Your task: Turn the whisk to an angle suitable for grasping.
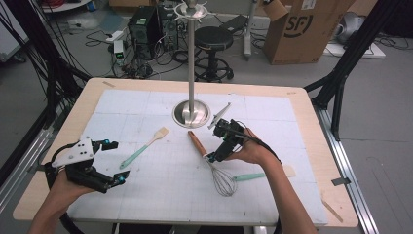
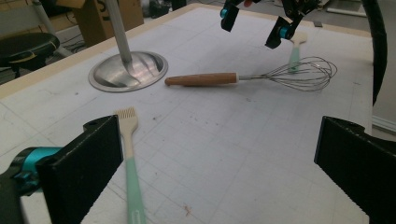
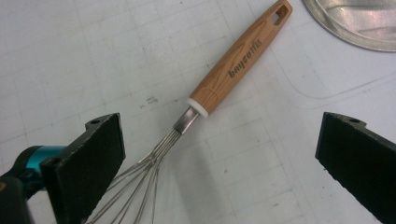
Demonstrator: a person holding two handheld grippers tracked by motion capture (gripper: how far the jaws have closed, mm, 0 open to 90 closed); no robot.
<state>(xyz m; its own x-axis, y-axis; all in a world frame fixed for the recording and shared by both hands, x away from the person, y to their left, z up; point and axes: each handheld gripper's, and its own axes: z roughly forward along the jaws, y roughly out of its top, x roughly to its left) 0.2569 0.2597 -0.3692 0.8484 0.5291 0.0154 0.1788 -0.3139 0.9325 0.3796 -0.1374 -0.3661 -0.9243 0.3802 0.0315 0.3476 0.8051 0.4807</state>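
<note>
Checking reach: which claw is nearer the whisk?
Right. The right claw hangs open just above the whisk, over its handle end. The left claw sits far off at the mat's left side, beside the brush.

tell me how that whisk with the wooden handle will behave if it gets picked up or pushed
The whisk probably lifts stiffly by its solid-looking wooden handle. Its thin wire loops look springy and would likely flex if squeezed. Lying flat on the table mat, its rounded handle may roll a little when pushed.
</note>
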